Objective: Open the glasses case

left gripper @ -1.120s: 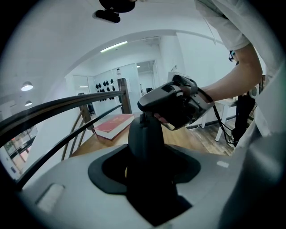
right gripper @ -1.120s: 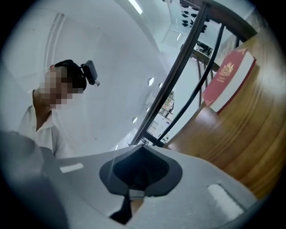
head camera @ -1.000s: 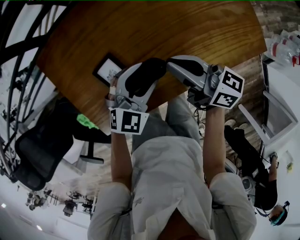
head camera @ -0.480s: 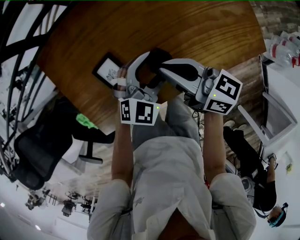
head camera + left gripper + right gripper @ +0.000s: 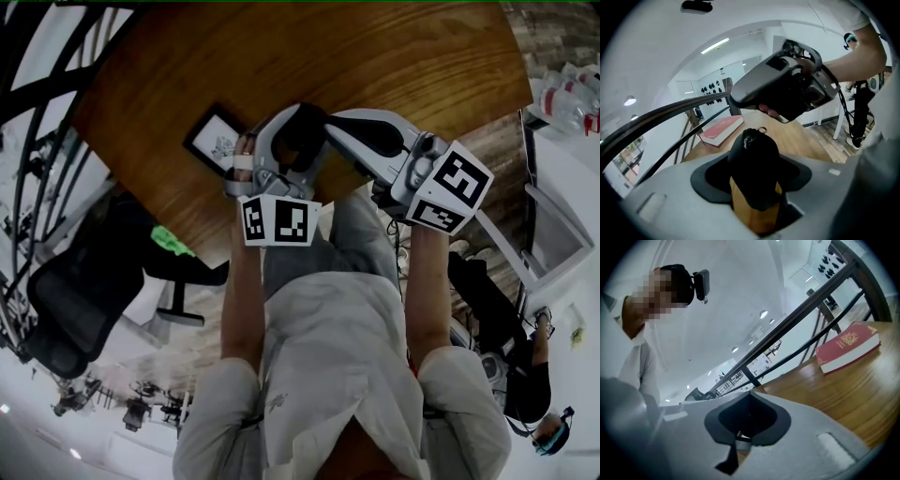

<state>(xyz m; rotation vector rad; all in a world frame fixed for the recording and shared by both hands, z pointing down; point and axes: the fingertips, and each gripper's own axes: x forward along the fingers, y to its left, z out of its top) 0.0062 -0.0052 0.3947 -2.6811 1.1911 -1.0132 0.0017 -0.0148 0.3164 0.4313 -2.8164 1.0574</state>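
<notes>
The black glasses case (image 5: 302,139) stands upright between the jaws of my left gripper (image 5: 298,127) over the near edge of the wooden table (image 5: 375,47). Those jaws are closing and their pads touch both sides of the case (image 5: 754,173). A small zipper ring (image 5: 761,130) sticks out of the case's top. An orange-brown surface shows under the black shell. My right gripper (image 5: 330,127) comes in from the right, shut, with its tip just beside the case top. Its grey body (image 5: 745,96) hangs above the case. Whether anything is pinched in it (image 5: 745,427) I cannot tell.
A red book (image 5: 848,348) lies further out on the table, also seen as the red book (image 5: 722,131). A small framed picture (image 5: 217,139) lies left of the grippers. A dark railing (image 5: 56,84) and an office chair (image 5: 84,300) stand to the left, bottles (image 5: 567,94) at far right.
The left gripper shifted right and up the picture, spread its jaws wide round the case, then narrowed them onto it again. The right gripper rolled slightly and stayed in place.
</notes>
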